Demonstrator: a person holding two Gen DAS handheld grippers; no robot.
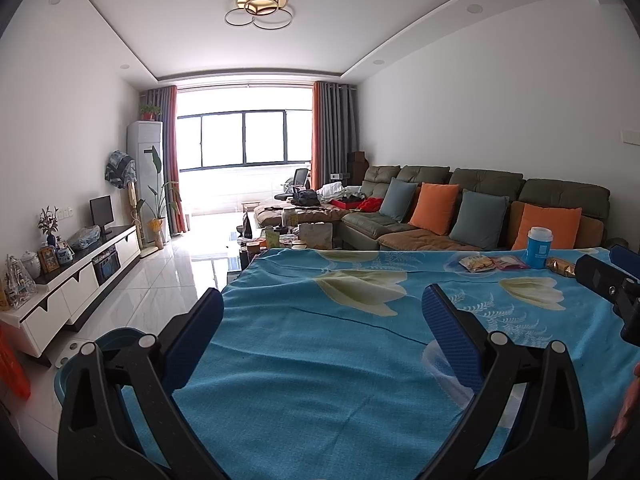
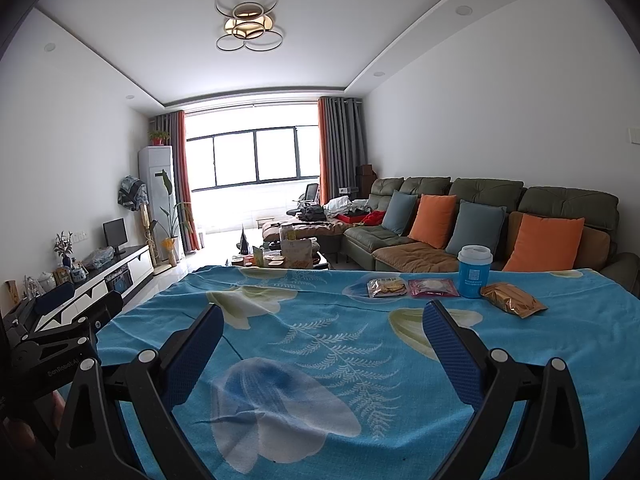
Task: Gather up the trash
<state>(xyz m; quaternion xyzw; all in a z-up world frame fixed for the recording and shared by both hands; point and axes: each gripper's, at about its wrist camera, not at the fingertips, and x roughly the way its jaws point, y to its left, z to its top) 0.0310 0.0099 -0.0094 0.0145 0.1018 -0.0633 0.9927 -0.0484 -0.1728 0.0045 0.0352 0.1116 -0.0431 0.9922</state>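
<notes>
Trash lies at the far right of the table with the blue floral cloth: a blue paper cup with a white lid, a gold foil wrapper, a pink packet and a clear snack packet. The left wrist view shows the cup, the snack packet and the gold wrapper too. My left gripper is open and empty above the cloth, also seen at the left edge of the right wrist view. My right gripper is open and empty, short of the trash.
A blue bin sits on the floor by the table's left edge. A sofa with orange and grey cushions runs along the right wall. A cluttered coffee table stands beyond the table. A TV cabinet lines the left wall.
</notes>
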